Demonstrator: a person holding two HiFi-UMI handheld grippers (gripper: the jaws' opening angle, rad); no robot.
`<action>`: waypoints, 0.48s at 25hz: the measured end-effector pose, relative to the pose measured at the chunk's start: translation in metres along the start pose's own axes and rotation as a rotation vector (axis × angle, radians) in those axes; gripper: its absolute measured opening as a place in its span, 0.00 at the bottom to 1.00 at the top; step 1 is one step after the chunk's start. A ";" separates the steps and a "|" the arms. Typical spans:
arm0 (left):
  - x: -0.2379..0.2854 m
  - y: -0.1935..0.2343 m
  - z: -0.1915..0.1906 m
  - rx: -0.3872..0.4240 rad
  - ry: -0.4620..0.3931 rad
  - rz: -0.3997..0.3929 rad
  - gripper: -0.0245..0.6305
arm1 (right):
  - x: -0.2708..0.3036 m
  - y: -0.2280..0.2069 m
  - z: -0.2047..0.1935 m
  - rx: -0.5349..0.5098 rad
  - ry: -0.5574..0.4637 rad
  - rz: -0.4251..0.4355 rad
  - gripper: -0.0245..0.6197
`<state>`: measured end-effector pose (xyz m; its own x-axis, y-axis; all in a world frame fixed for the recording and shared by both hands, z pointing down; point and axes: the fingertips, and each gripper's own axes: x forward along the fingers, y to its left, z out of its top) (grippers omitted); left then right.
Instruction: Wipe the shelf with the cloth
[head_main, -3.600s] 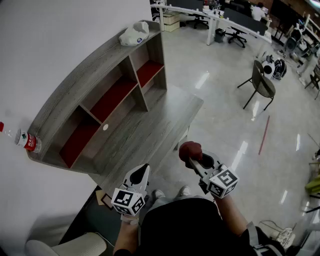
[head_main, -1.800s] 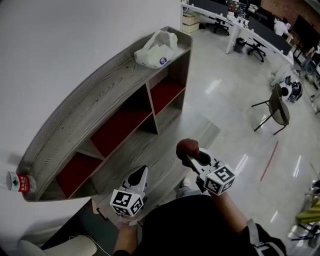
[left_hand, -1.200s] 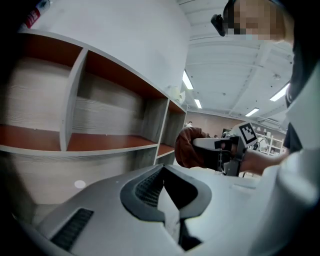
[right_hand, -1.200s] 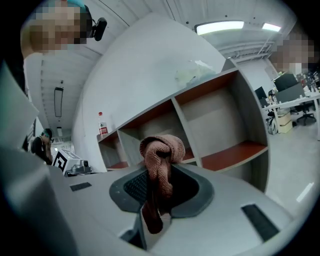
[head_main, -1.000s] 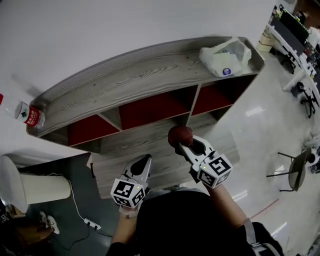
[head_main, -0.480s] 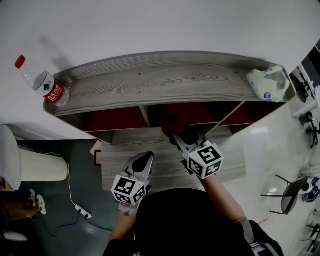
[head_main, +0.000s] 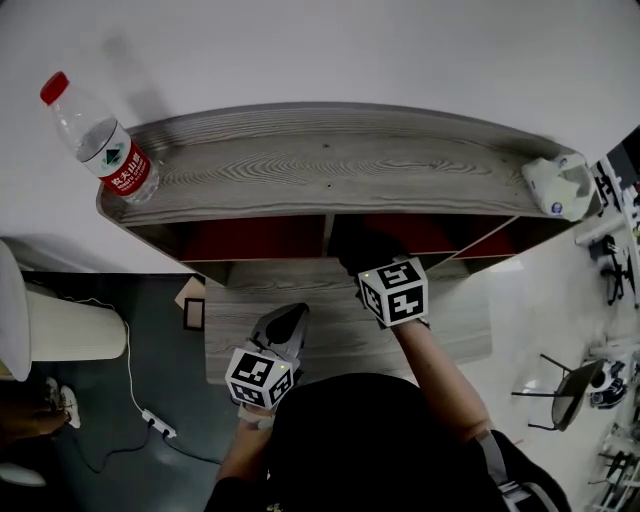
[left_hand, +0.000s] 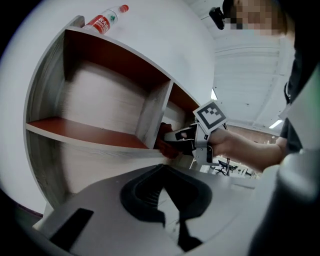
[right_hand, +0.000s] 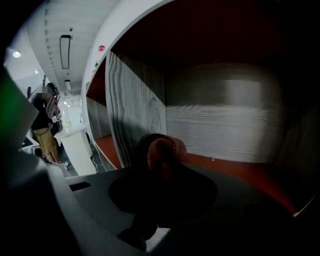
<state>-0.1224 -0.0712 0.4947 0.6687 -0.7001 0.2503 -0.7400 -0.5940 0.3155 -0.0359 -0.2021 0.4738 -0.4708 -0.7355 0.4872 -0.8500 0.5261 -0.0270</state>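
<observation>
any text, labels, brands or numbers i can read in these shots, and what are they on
No text here can be read.
On the water bottle: a red label with white print, too small to read.
On the white plastic bag: a small blue mark, too blurred to read.
On the marker cubes: black-and-white square patterns only, no letters.
On the red-brown cloth: no print visible.

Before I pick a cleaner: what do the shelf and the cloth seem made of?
Shelf: probably laminated board, matte grey wood-grain print, red inner panels. Cloth, in the right gripper: soft reddish-brown fabric, bunched in rounded folds.
</observation>
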 end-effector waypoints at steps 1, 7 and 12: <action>0.000 0.003 -0.002 -0.003 0.003 -0.008 0.05 | 0.004 -0.002 0.000 -0.005 0.012 -0.016 0.16; 0.001 0.019 -0.008 -0.010 0.017 -0.058 0.05 | 0.025 -0.005 0.007 -0.063 0.085 -0.045 0.16; 0.006 0.031 -0.010 -0.005 0.031 -0.094 0.05 | 0.035 -0.011 0.010 -0.101 0.133 -0.012 0.17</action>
<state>-0.1405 -0.0903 0.5152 0.7375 -0.6284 0.2474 -0.6732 -0.6549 0.3433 -0.0452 -0.2375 0.4826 -0.4199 -0.6824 0.5983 -0.8240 0.5630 0.0637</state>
